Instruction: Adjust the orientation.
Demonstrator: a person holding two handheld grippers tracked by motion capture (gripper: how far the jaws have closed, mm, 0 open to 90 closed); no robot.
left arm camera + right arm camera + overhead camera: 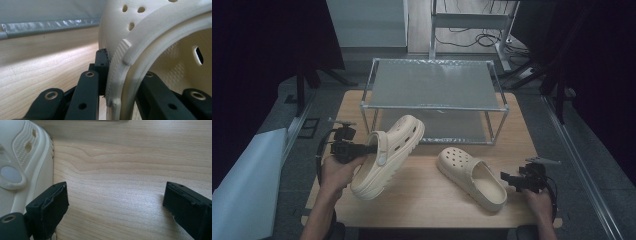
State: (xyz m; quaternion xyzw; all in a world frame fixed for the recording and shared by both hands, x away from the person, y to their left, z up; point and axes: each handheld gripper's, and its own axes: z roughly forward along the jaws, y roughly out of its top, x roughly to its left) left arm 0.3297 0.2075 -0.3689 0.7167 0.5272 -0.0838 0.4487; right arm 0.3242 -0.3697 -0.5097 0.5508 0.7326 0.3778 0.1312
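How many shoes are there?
2. One cream clog is lifted at the left, clamped in the left gripper. The other clog lies on the table, beside the open right gripper.

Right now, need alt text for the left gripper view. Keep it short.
The left claw is shut on the rim of a cream clog, one black jaw outside the wall and one inside the opening. Vent holes dot the clog's top. Behind it lie the wooden table and a grey metal rack edge.

Cream clog (387, 155) with dark vent holes at frame centre-left, matching cream clog (472, 177) lower right, pale wood-grain table (422, 195), silver-grey metal rack (432, 85) upper centre, black grippers (344, 147)
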